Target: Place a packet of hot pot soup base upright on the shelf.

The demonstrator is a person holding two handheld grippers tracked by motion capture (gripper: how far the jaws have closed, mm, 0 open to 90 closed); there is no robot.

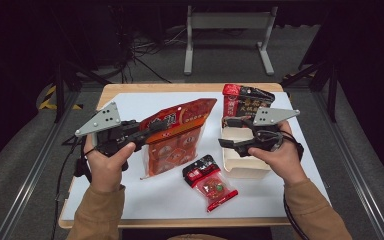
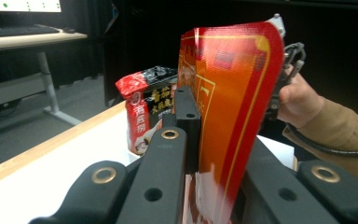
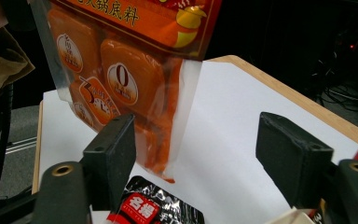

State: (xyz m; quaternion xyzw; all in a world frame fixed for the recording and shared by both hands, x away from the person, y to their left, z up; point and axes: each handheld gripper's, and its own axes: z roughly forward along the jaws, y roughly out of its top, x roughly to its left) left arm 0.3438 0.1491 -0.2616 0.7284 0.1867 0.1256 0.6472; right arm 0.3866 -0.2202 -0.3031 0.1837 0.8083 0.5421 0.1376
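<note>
While your left gripper (image 1: 147, 131) is clamping the orange pouch (image 1: 177, 136) and holding it up over the white mat (image 1: 130, 105), your right gripper (image 1: 225, 132) is hanging empty, jaws apart, above the cream box (image 1: 242, 167). Next, you are likely lowering the pouch toward that box; keep it clear of the rim.

Table (image 1: 130, 95) — white sheet (image 1: 150, 195), small packet (image 1: 210, 182), tub (image 1: 245, 165).

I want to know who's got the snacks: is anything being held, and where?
The left gripper pinches the orange pouch at its upper edge; the right gripper holds nothing.
</note>
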